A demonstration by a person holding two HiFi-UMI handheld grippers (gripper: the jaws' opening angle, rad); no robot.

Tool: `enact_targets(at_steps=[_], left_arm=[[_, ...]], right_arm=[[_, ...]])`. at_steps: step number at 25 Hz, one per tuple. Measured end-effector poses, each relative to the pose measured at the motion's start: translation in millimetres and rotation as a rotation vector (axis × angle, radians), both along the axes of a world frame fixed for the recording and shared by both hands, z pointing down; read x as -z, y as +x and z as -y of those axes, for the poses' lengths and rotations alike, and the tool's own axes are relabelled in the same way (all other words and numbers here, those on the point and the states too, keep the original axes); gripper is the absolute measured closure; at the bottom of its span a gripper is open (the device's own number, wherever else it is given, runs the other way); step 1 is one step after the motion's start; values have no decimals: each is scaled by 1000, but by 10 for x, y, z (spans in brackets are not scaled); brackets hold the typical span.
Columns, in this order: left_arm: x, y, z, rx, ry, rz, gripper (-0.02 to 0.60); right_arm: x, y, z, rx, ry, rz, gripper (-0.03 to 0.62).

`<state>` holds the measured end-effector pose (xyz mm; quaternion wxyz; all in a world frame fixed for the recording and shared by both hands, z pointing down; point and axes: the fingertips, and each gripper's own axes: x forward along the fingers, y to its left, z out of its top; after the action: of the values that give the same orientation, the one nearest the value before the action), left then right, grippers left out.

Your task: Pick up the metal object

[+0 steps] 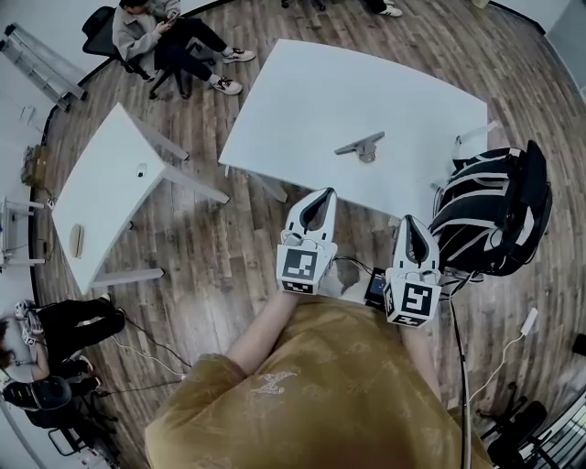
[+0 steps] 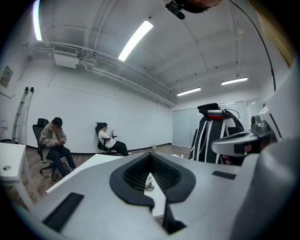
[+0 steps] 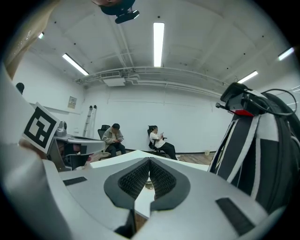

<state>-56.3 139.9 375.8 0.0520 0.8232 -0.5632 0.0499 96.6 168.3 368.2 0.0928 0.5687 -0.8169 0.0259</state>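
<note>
White table (image 1: 302, 101) on wood floor (image 1: 220, 243) bears metal object (image 1: 360, 147); left gripper (image 1: 323, 193) and right gripper (image 1: 408, 220) jaws closed, empty

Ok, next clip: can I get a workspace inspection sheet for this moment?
Surface: white table, bare apart from the job's thing.
Job's things: metal object lies on the table, untouched.
Clutter: black-and-white bag by the table's right corner.
Grippers: left gripper and right gripper held short of the table, jaws together, empty.
Cables: white cable and black cable on the wooden floor.
Surroundings: second white table; seated people.
</note>
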Motion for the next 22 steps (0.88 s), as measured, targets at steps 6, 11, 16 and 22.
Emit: enact_targets(at_steps=[6,11,16,22], left_arm=[[-29,-58,139,-8,-3,-3,575],[-49,-101,240,11,-5,-8,575],[7,-87,517,26,5,-16,575],[-29,-18,949,46,-15,-1,575]], right_arm=[[-13,-68,142,0,-6,2,585],[-35,-96,296,15,-13,14,585],[-22,-132,579,35,-16,32,585],[-48,-59,1041,54,-32,58,585]])
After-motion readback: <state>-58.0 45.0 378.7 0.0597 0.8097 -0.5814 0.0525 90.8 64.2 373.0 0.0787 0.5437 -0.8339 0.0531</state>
